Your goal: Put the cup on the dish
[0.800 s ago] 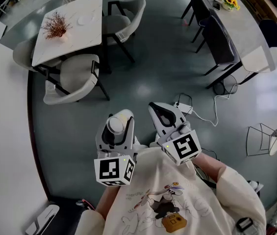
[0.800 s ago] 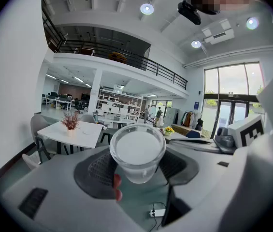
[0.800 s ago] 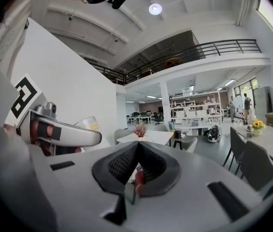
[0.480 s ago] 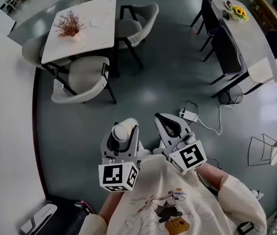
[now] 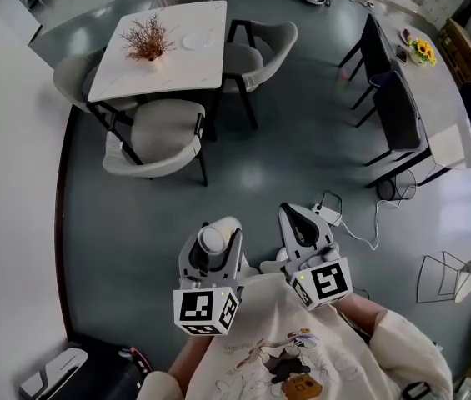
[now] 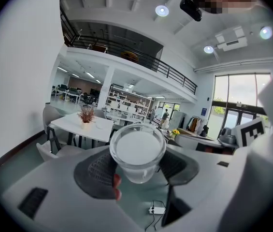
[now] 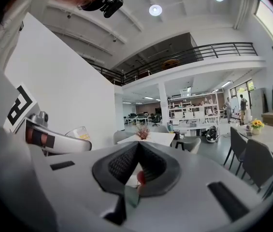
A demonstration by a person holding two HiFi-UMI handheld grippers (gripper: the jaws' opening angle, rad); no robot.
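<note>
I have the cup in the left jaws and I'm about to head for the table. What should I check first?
1. Grip: ok. The left gripper's jaws press on both sides of the cup.
2. Spare hand: ok. The right gripper's jaws are shut, with nothing between them.
3. Target found: ok. The dish lies on the white table beside the plant.
4. Target bare: cannot tell, too small.
5. Reach: not ok. The table stands far off across the floor.
6. Path: probably not ok. A chair stands at the table's near side.
</note>
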